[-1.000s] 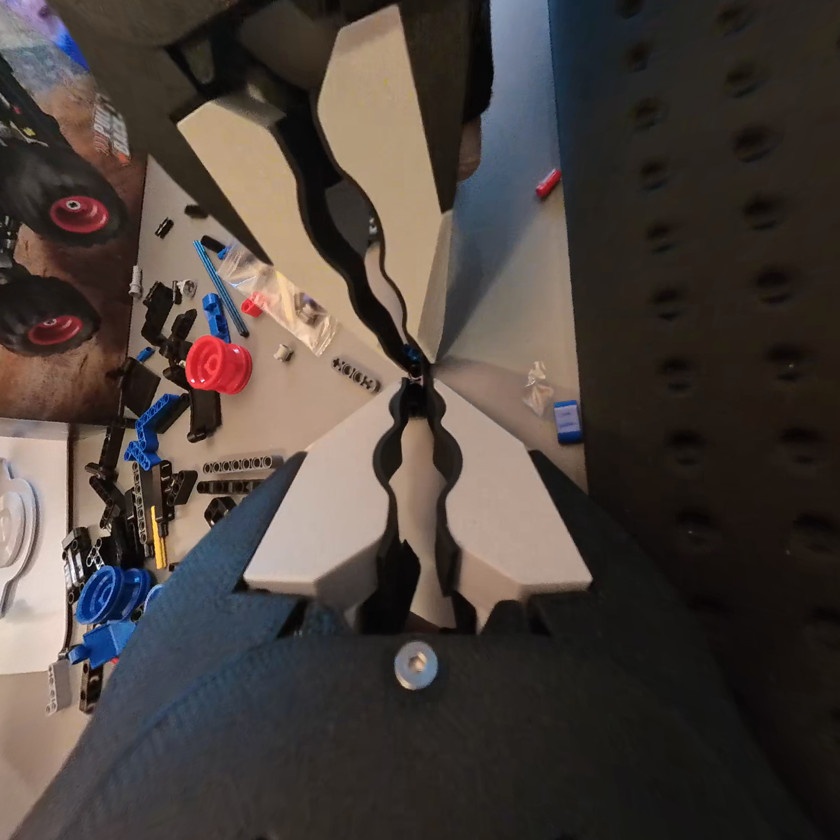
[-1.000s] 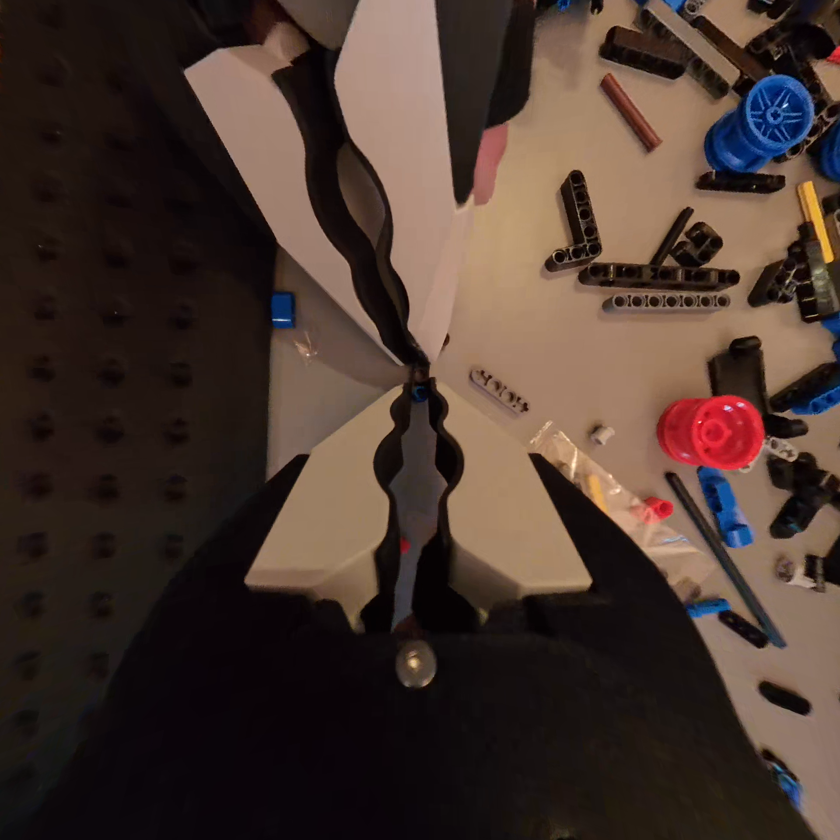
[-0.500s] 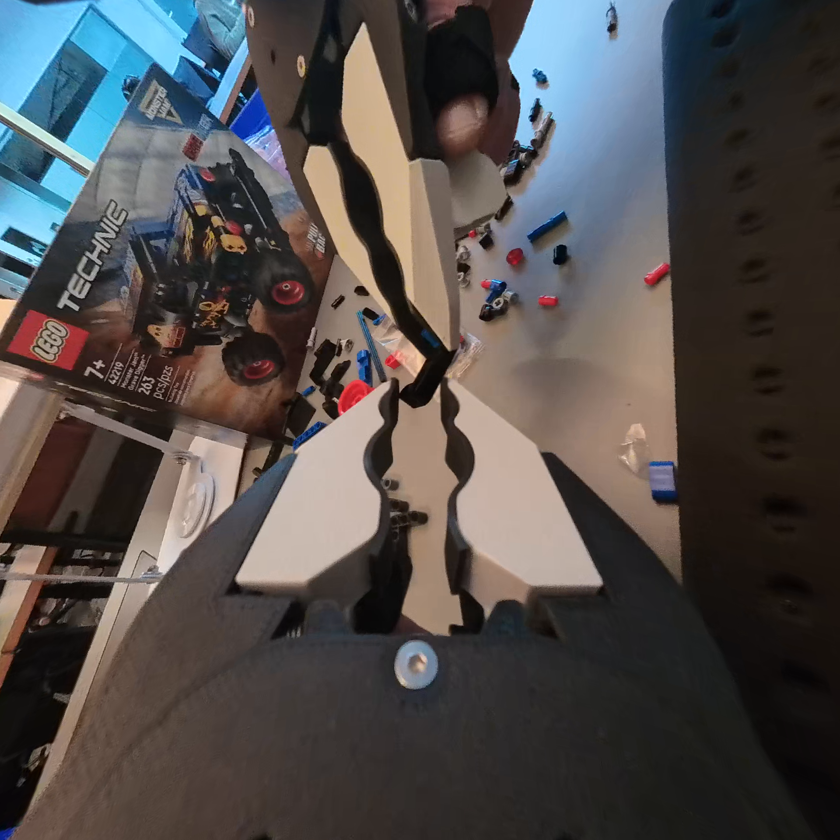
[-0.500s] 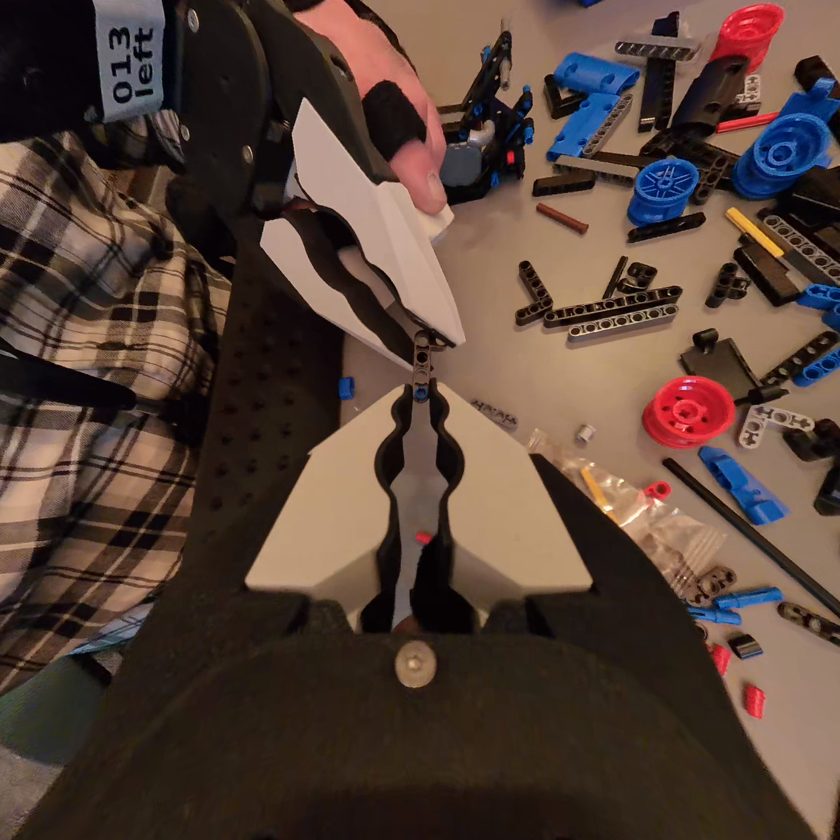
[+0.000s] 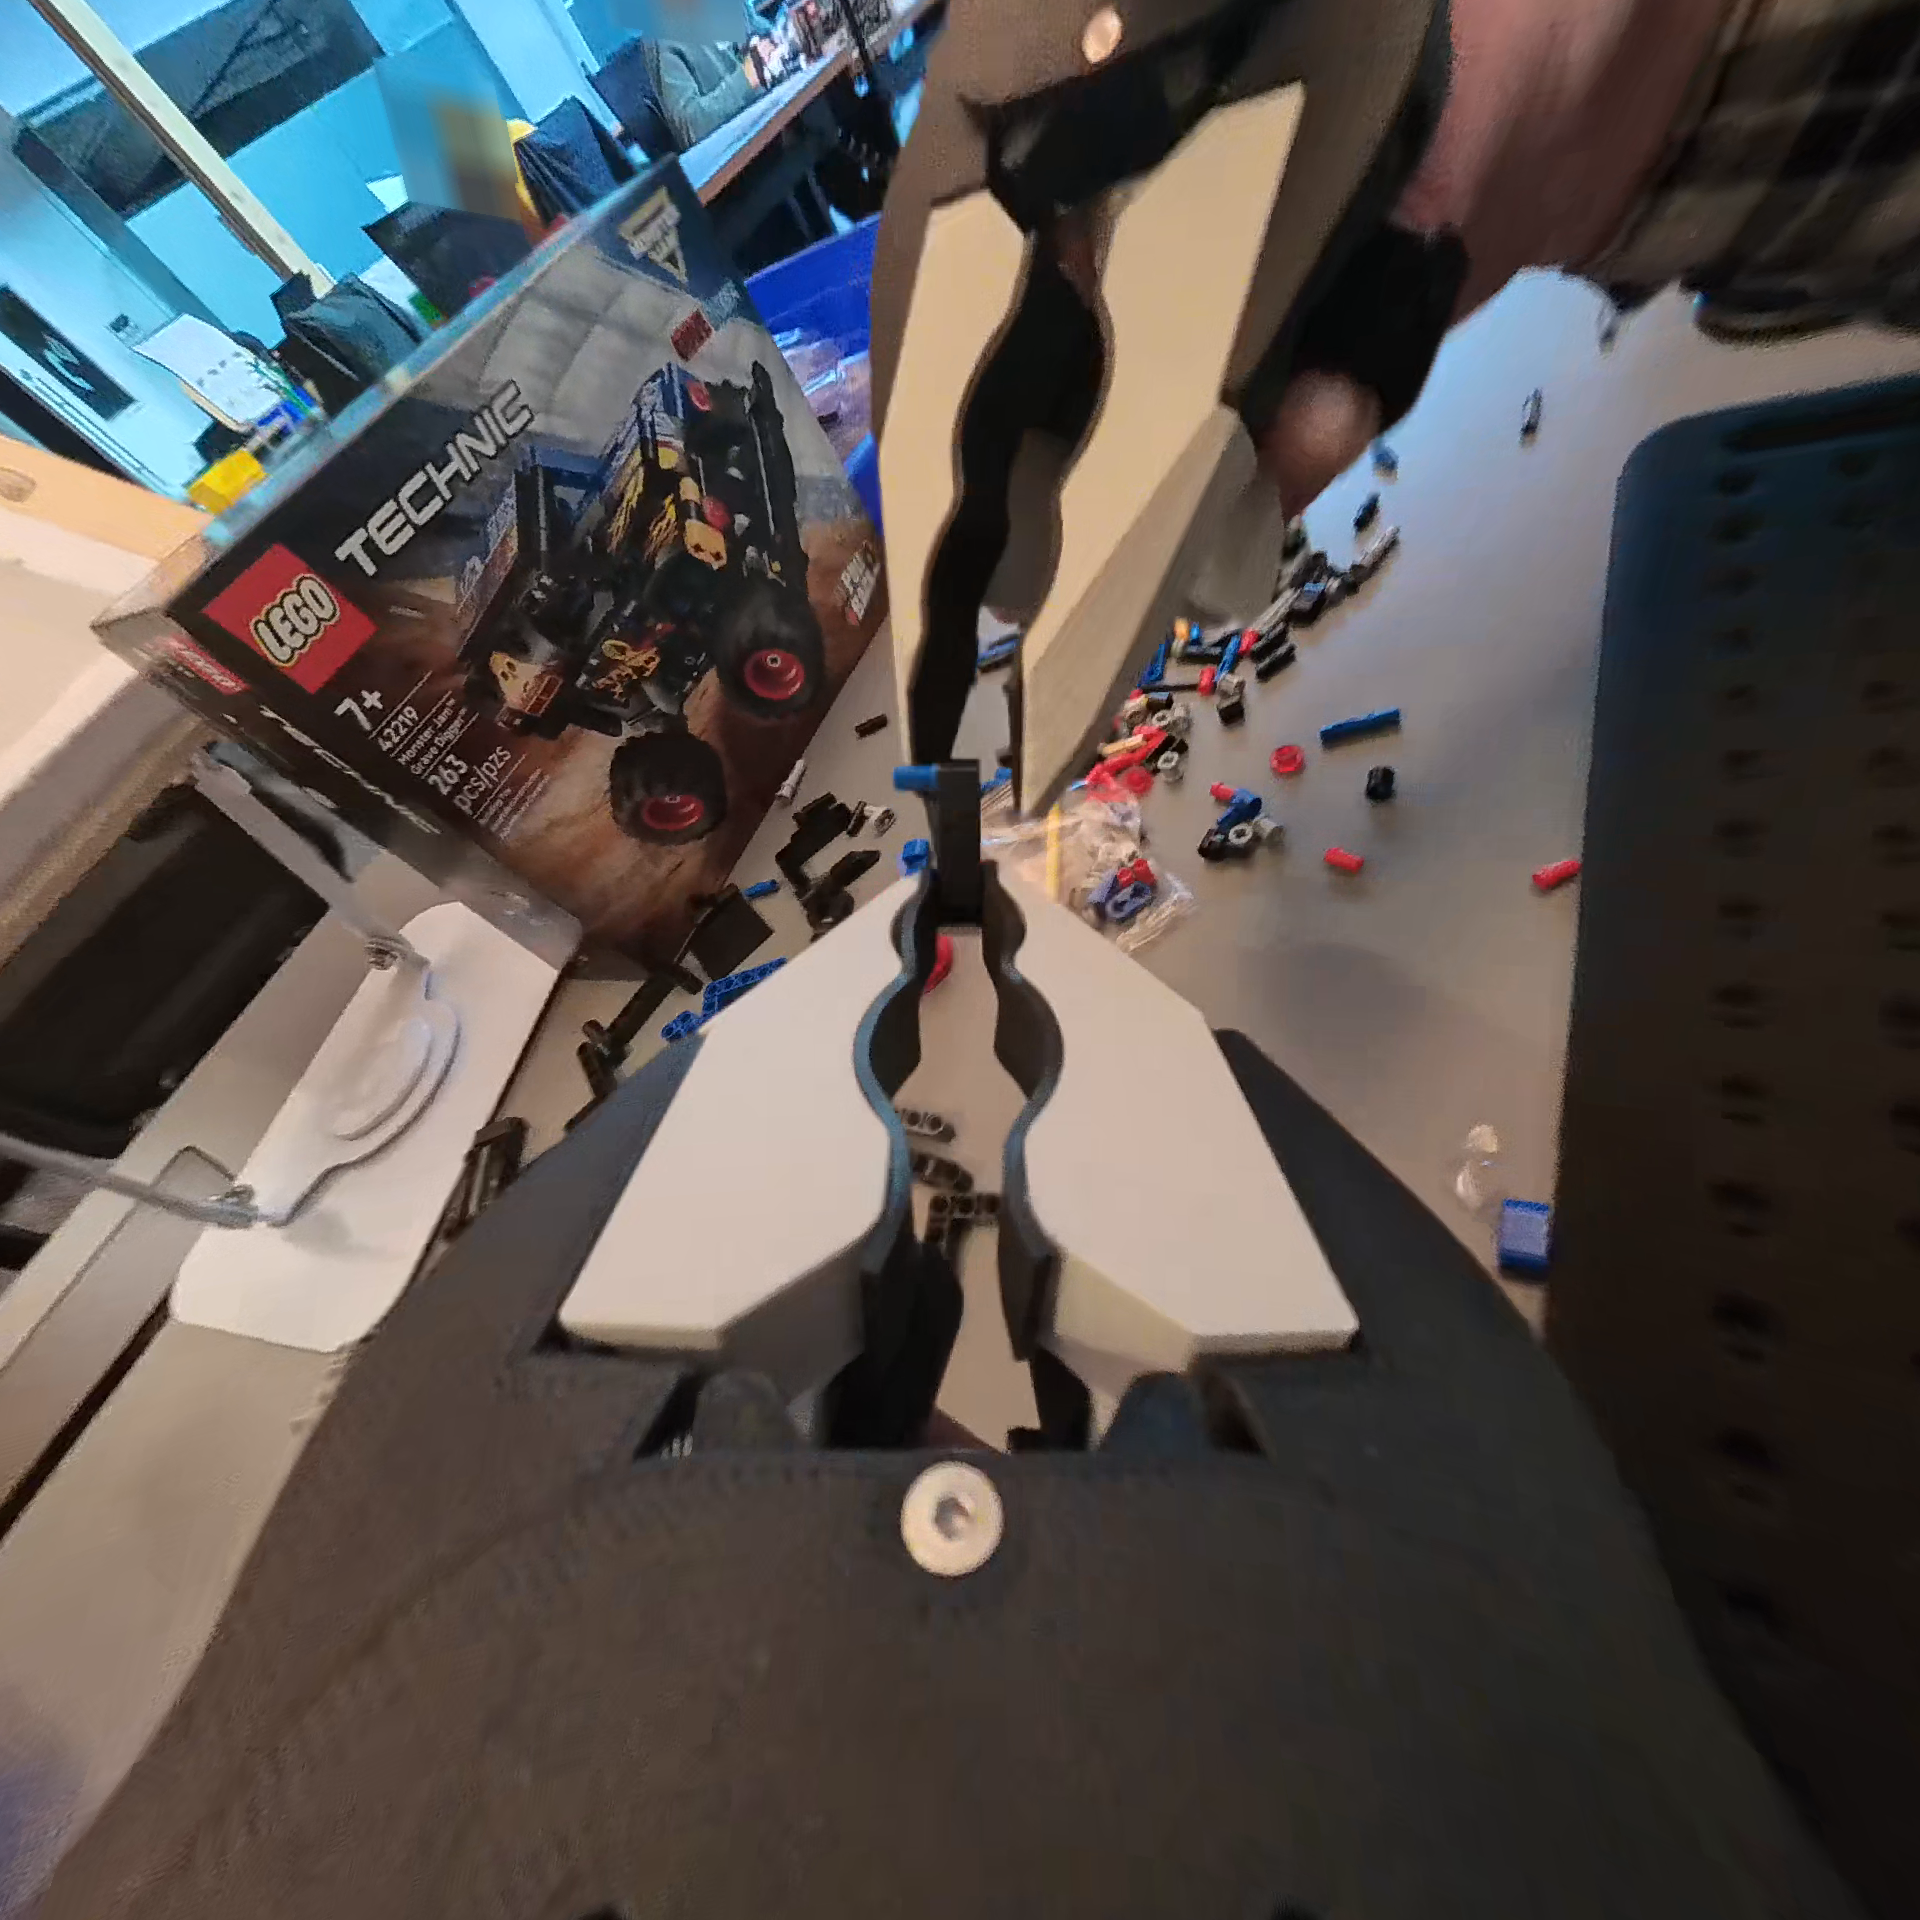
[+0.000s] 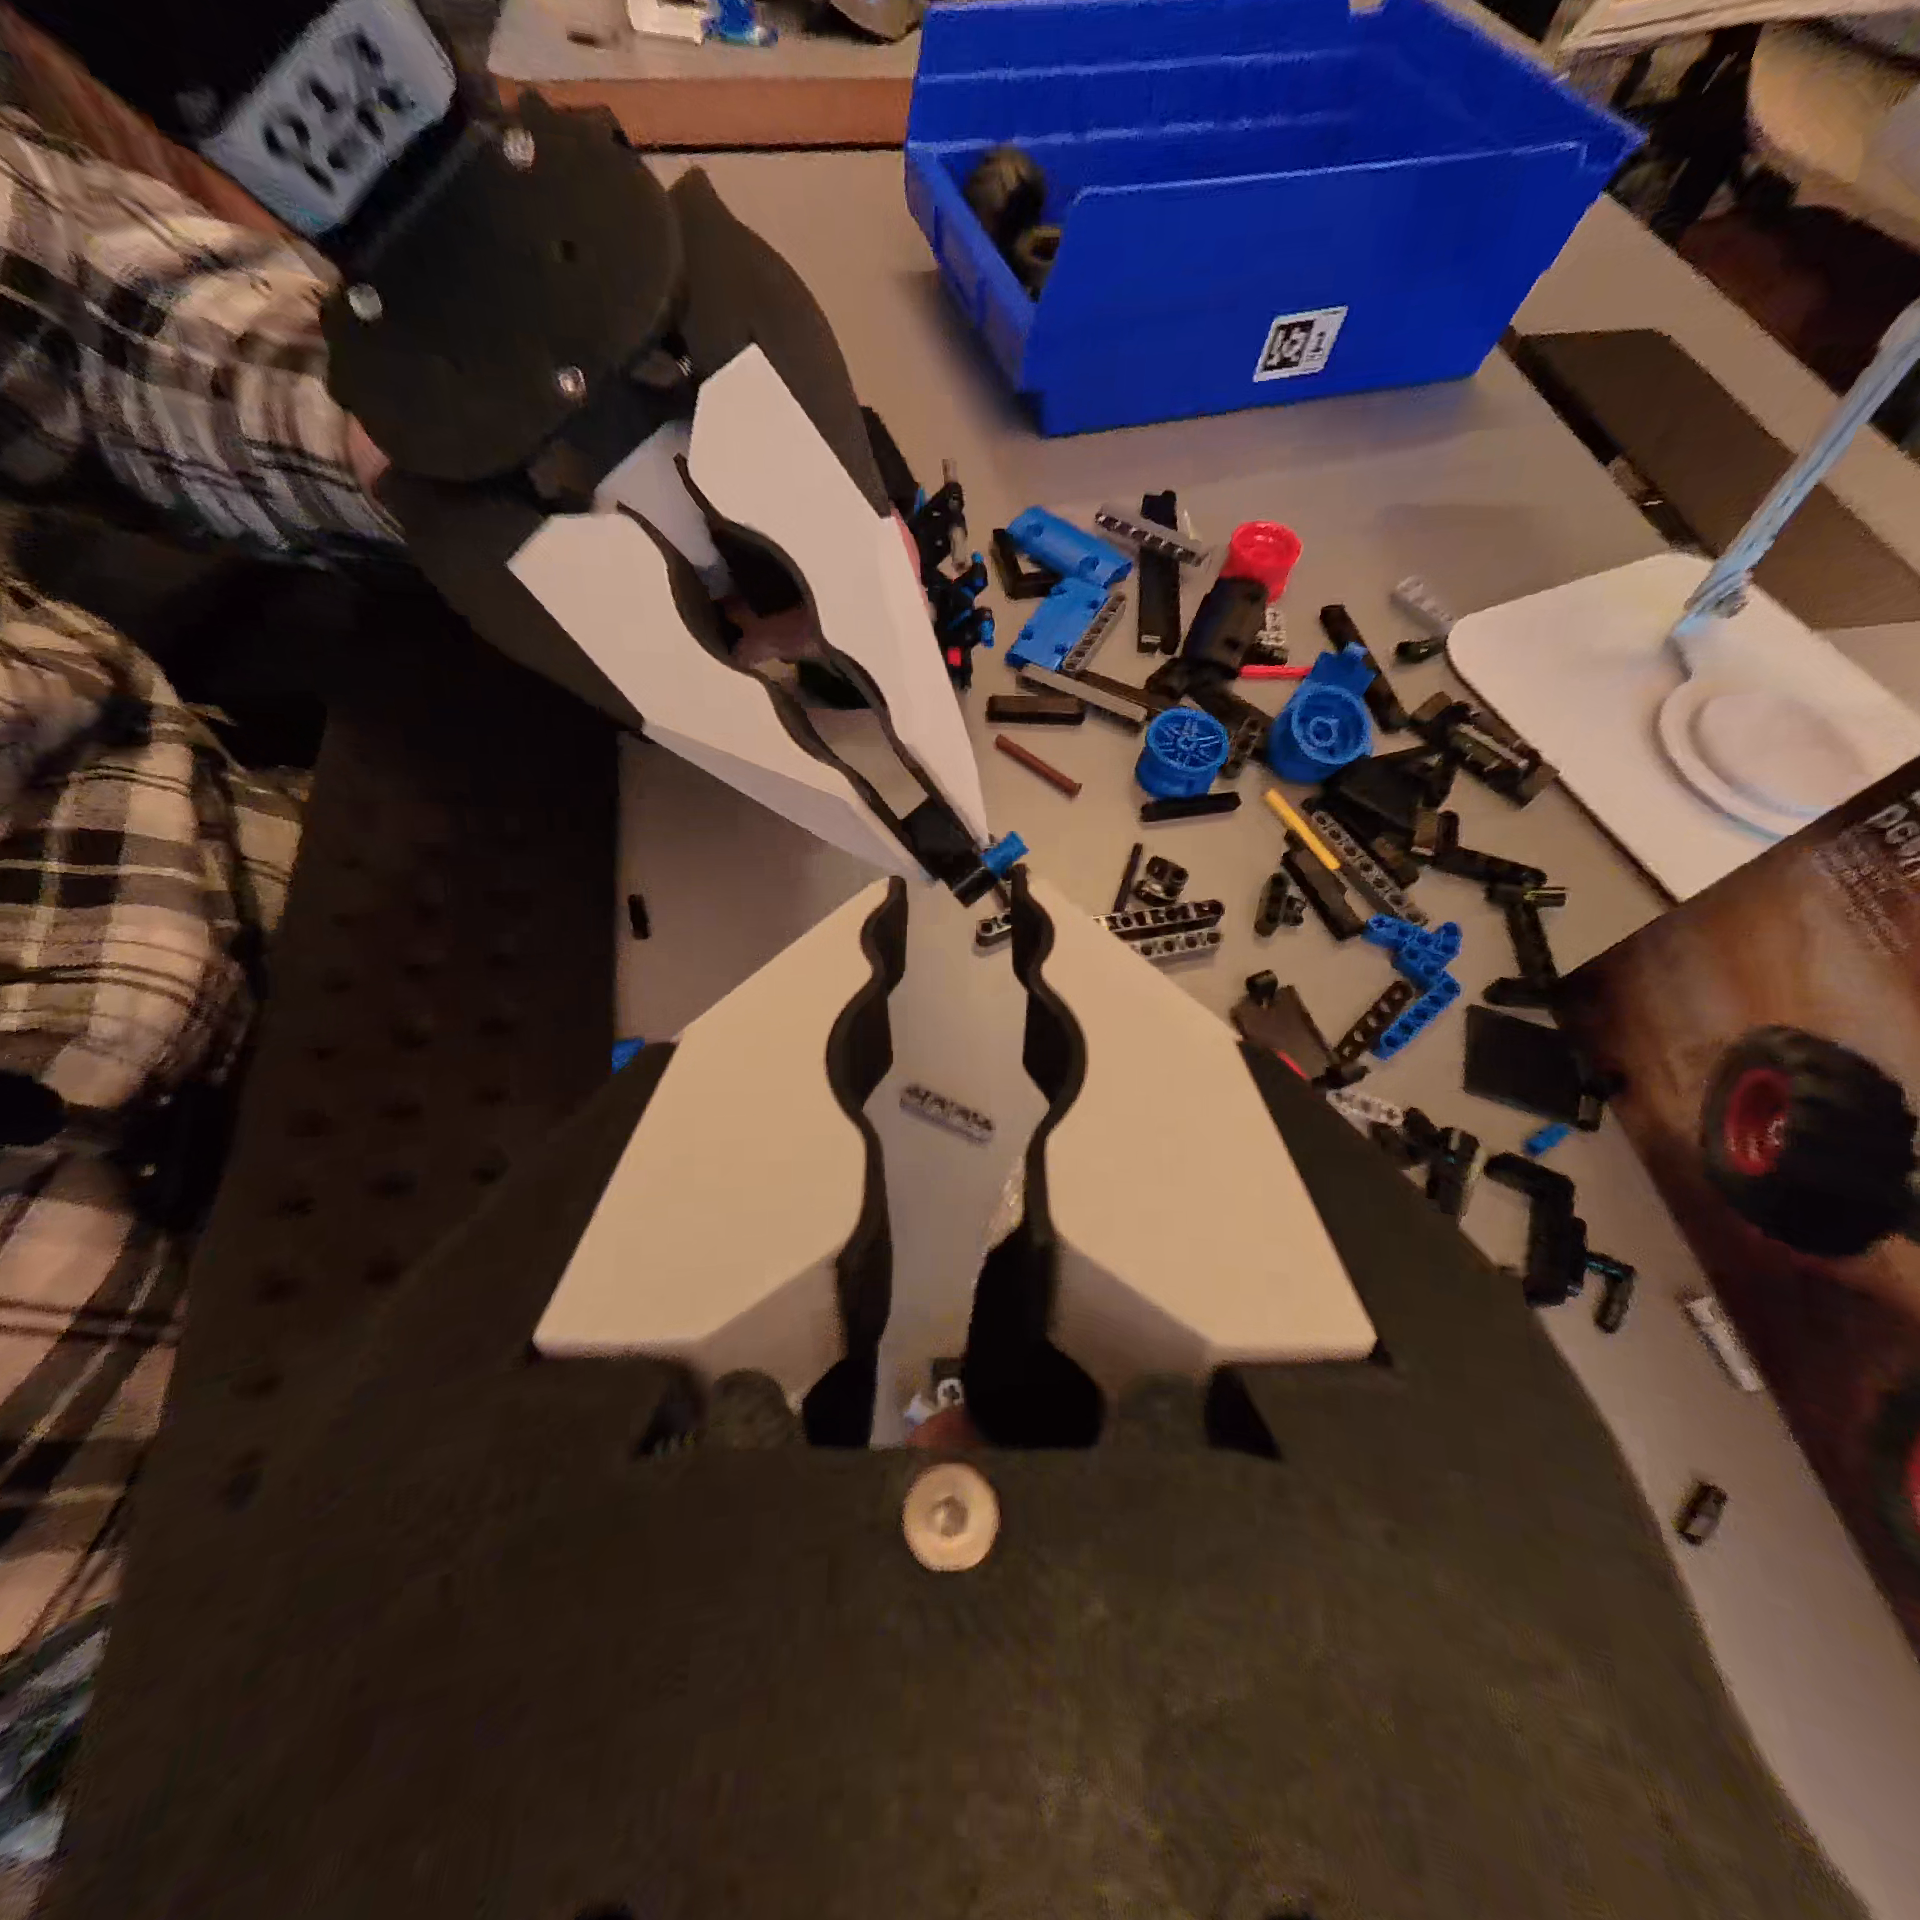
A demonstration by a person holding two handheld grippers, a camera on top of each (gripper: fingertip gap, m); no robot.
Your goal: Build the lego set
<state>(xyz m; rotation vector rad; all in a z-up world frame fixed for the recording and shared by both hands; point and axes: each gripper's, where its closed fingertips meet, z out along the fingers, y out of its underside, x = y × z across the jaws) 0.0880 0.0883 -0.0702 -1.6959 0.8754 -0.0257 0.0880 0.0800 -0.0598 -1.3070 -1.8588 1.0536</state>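
Grey table, left hand-held gripper pinching black beam

Left wrist view: cool blue daylight from windows at 11 o'clock; table evenly lit. Motion blur on the far gripper at 12 o'clock. Right wrist view: dim, warm cast; plaid sleeve at 9 o'clock smeared. Wide-angle bending at edges in both.
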